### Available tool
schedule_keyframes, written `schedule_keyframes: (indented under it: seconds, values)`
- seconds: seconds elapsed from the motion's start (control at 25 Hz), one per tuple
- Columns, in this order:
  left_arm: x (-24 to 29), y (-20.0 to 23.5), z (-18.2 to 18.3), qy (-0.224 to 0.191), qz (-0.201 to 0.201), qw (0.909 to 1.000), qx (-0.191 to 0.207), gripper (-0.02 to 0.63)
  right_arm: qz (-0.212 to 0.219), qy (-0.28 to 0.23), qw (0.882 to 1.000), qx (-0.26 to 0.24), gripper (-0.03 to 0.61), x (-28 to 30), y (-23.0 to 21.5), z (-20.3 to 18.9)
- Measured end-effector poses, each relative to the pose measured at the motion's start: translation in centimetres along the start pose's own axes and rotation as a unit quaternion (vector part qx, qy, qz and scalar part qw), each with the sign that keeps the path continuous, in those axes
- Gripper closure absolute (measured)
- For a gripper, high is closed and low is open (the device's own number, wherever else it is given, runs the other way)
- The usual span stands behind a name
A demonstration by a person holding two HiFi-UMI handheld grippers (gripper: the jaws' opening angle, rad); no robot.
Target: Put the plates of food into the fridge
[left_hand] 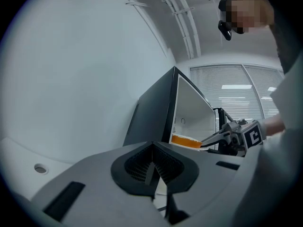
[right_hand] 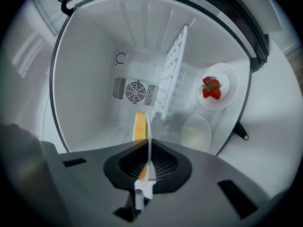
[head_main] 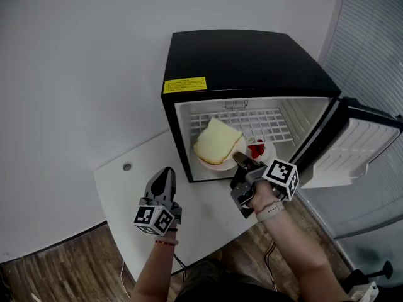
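Note:
A small black fridge (head_main: 245, 61) stands open on the white table (head_main: 126, 187). My right gripper (head_main: 242, 162) is shut on the rim of a white plate with a big slice of bread (head_main: 217, 141), held at the fridge's mouth. In the right gripper view the plate (right_hand: 149, 141) runs edge-on between the jaws, with the bread (right_hand: 139, 126) on its left side. A plate of strawberries (head_main: 258, 150) lies inside the fridge at the right, the strawberries (right_hand: 211, 88) clear of the held plate. My left gripper (head_main: 165, 176) hangs shut and empty over the table, left of the fridge.
The fridge door (head_main: 359, 146) is swung open to the right. A white wire shelf (right_hand: 173, 70) and a fan vent (right_hand: 135, 90) sit deep inside. The table has a cable hole (head_main: 127, 167) near its left edge. A wooden floor lies below.

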State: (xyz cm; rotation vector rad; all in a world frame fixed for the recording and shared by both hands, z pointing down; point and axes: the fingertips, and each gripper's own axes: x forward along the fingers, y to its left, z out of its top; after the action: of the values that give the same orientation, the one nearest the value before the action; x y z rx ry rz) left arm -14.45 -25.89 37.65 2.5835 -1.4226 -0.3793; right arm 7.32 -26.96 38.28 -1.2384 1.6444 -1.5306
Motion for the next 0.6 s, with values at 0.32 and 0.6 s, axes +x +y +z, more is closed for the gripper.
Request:
schedule_keyframes:
  seconds: [0.32,0.6]
  values:
    - [1.4,0.4,-0.8,0.004,-0.012,0.9999,-0.007,0.604,-0.029,-0.049,0.998,0.023,0.563,1.9,-0.4,0.4]
    - [1.3,0.1,-1.6,0.007,-0.022,0.9995,-0.02,0.604,-0.054,-0.085,0.994,0.047,0.563,2.8,-0.7,0.3]
